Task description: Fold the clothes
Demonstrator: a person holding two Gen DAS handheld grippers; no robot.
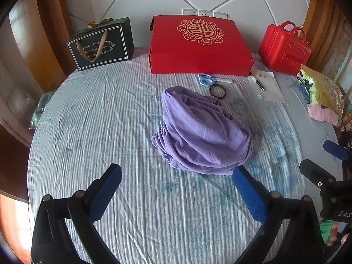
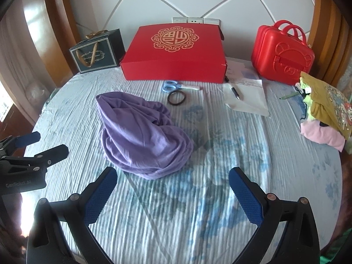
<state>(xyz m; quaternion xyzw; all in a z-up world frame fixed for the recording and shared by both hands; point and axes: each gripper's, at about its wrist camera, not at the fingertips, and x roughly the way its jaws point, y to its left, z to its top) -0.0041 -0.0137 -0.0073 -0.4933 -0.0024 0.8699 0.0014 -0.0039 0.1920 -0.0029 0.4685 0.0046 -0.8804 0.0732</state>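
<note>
A purple garment (image 1: 202, 132) lies crumpled in a heap on the light blue striped bed sheet (image 1: 99, 121). It also shows in the right wrist view (image 2: 140, 136), left of centre. My left gripper (image 1: 177, 173) is open and empty, just short of the heap's near edge. My right gripper (image 2: 172, 176) is open and empty, near the heap's near right edge. The right gripper shows at the right edge of the left wrist view (image 1: 319, 160). The left gripper shows at the left edge of the right wrist view (image 2: 44, 145).
A red flat box (image 1: 198, 46), a dark gift bag (image 1: 101, 44) and a red small case (image 1: 283, 46) stand along the headboard. Blue scissors (image 1: 206, 79), a dark ring (image 1: 217, 90), a pen on paper (image 1: 259, 83) lie behind the heap. Piled clothes (image 1: 323, 96) sit at right.
</note>
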